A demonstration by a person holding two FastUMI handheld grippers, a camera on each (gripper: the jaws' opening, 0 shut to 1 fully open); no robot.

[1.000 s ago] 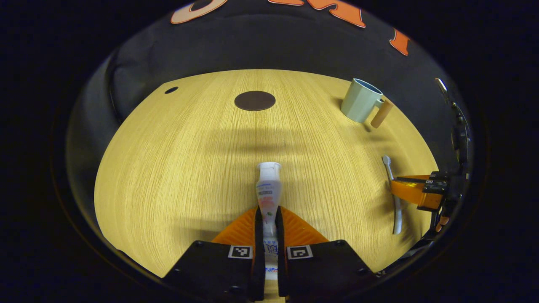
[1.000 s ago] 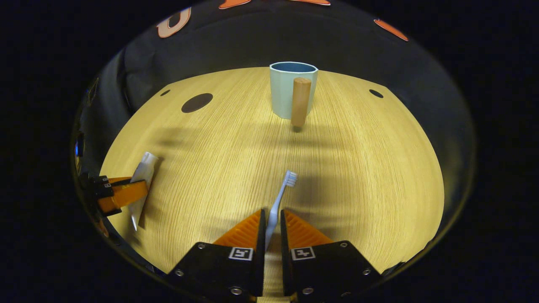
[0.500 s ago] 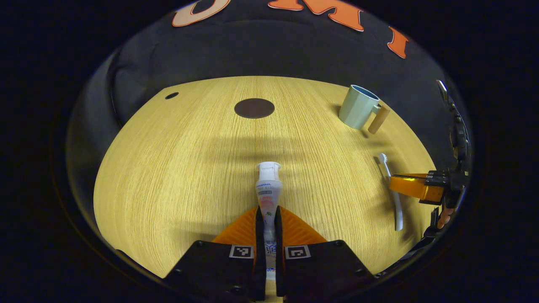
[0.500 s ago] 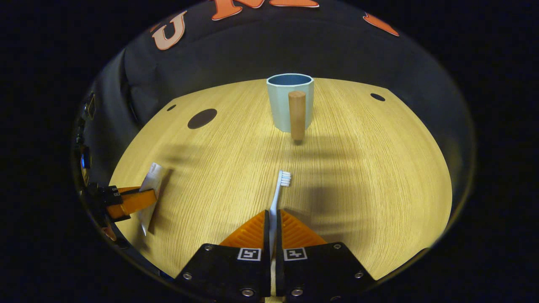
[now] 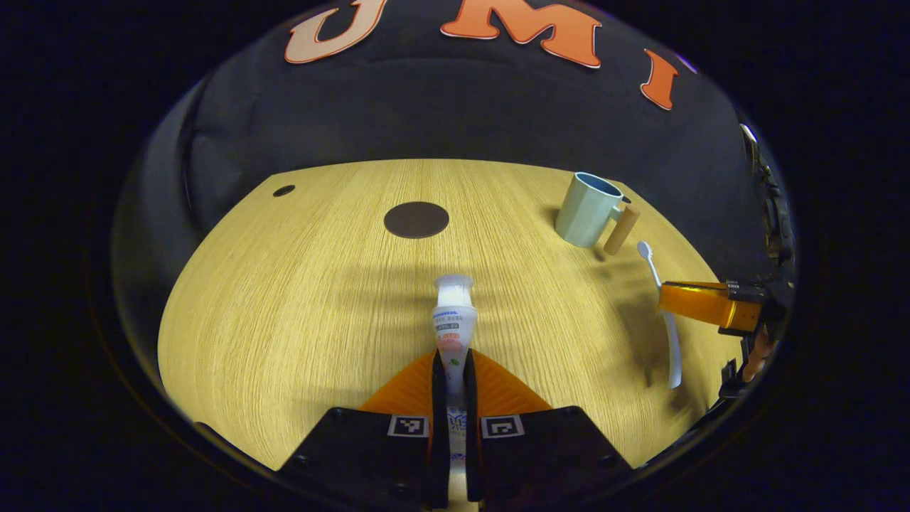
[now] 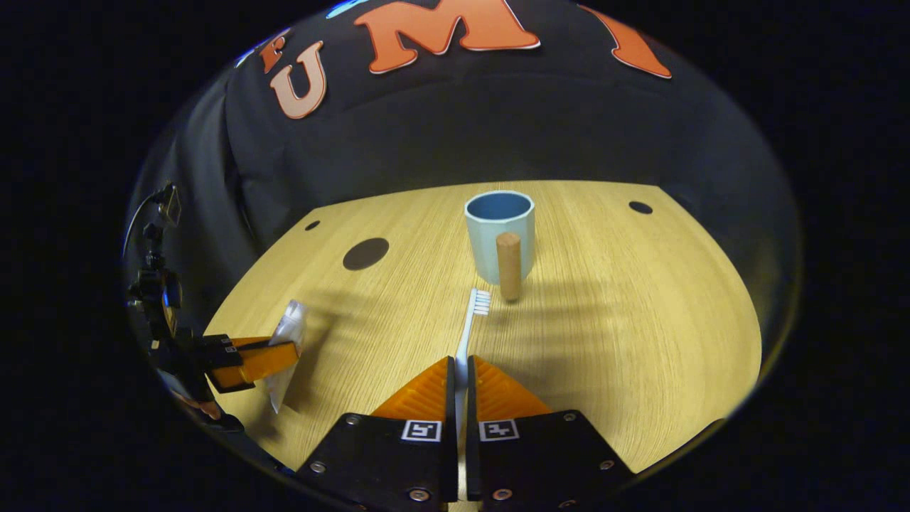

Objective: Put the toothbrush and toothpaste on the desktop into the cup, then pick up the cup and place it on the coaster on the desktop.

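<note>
- Pale wood-grain desktop (image 5: 298, 299), matt, fine straight grain, soft sheen under the light.
- Light blue cup (image 6: 498, 238), smooth matt plastic look; wooden handle (image 6: 508, 267), satin.
- Toothpaste (image 5: 453, 323): glossy plastic tube, printed.
- Toothbrush (image 6: 469, 327): smooth pale plastic.
- Dark round coaster (image 5: 416, 220), flat, dull.
- Black booth wall (image 6: 455, 135): matt cloth, softly creased.

At 6 o'clock in the left gripper view, the toothpaste (image 5: 454, 328) tail is hidden between the jaws. In the right gripper view the toothbrush (image 6: 470, 326) handle is likewise hidden at 6 o'clock. The cup (image 6: 498, 235) hides its handle's join.
</note>
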